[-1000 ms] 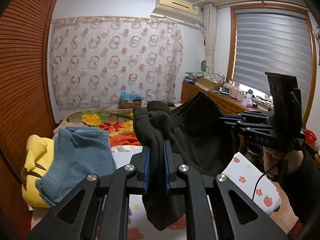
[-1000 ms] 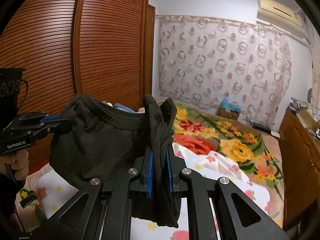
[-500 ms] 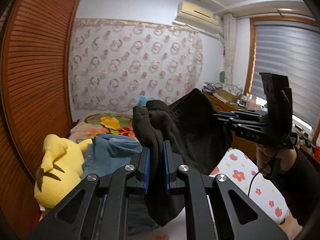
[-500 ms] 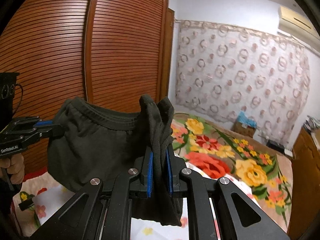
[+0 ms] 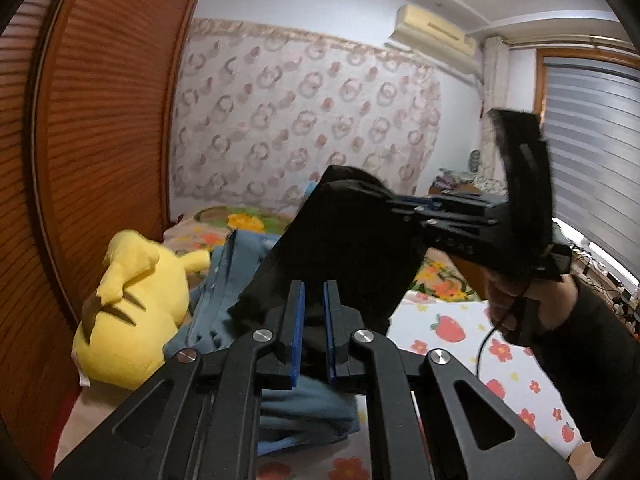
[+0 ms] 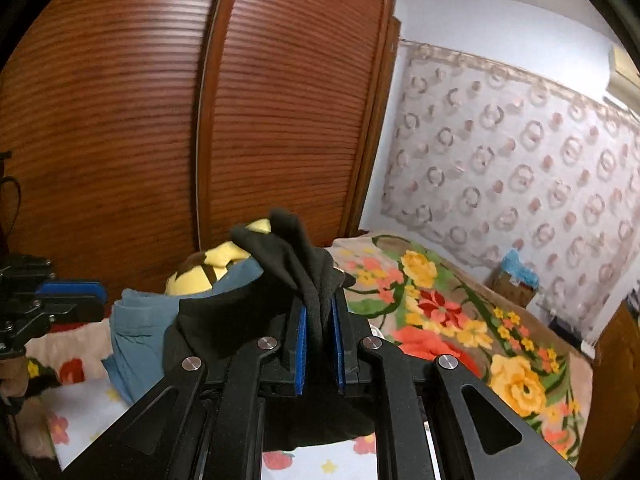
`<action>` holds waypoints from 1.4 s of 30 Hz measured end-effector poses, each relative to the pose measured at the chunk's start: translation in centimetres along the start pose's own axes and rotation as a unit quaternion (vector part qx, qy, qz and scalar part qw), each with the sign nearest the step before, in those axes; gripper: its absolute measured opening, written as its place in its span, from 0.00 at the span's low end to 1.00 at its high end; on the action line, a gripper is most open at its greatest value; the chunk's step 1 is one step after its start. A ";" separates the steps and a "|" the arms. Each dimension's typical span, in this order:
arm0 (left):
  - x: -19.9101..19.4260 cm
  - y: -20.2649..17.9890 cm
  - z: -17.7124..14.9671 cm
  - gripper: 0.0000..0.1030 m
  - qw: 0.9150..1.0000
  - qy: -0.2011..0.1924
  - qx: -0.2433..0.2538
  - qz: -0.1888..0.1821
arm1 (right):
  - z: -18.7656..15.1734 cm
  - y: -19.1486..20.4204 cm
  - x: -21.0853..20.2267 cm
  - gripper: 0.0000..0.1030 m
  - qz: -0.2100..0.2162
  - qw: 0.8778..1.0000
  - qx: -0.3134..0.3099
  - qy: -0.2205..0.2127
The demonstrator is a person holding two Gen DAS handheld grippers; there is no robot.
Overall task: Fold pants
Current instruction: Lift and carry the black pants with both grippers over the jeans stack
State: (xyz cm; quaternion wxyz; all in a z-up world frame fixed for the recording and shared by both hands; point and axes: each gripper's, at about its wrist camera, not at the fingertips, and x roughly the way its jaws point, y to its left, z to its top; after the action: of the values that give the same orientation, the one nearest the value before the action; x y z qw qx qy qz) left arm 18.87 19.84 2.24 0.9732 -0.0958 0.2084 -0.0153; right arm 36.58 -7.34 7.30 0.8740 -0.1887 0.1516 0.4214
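Currently both hand-held grippers, left (image 5: 313, 322) and right (image 6: 319, 334), are clamped on the black pants (image 5: 348, 240), held above the bed (image 6: 460, 320). Fabric looks soft, light, droopy; the bunched edge offers the firmest hold.

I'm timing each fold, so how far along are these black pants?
Done: the black pants are off the bed and bunched, each end clamped, one in the left tongs, one in the right tongs. In hand: they hang in the air beside the blue garment and yellow plush toy. Left: laying them down and smoothing; no finished fold shows.
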 end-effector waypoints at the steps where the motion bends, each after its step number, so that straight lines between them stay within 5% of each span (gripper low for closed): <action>1: 0.5 0.4 -0.1 0.11 1.000 0.008 -0.004 0.005 | -0.1 -0.2 0.1 0.11 0.001 1.000 0.000 0.003; 7: 3.6 2.0 -0.8 0.47 0.997 0.061 -0.043 0.013 | -0.1 -2.2 0.7 0.11 -0.005 1.000 0.012 0.013; 20: 8.3 2.9 -0.6 0.47 0.991 0.109 -0.067 0.045 | 0.4 -0.6 1.4 0.11 -0.005 0.999 0.029 0.014; 27: 7.7 1.7 -0.8 0.13 0.995 0.091 -0.030 0.026 | 0.2 -0.4 1.4 0.11 0.001 0.999 0.032 0.007; 36: 2.5 -0.1 0.5 0.09 0.999 0.026 -0.022 0.001 | 1.0 0.0 -0.5 0.11 -0.011 0.999 0.030 -0.023; 42: -0.5 0.2 0.7 0.09 0.999 0.000 -0.032 0.018 | 3.7 1.3 0.3 0.11 -0.002 0.999 0.008 -0.034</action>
State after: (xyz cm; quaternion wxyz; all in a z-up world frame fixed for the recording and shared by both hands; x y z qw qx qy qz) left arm 18.74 20.19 3.01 0.9699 -0.1232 0.2100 0.0086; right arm 36.12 -4.67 10.17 0.8811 -0.1678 0.1247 0.4243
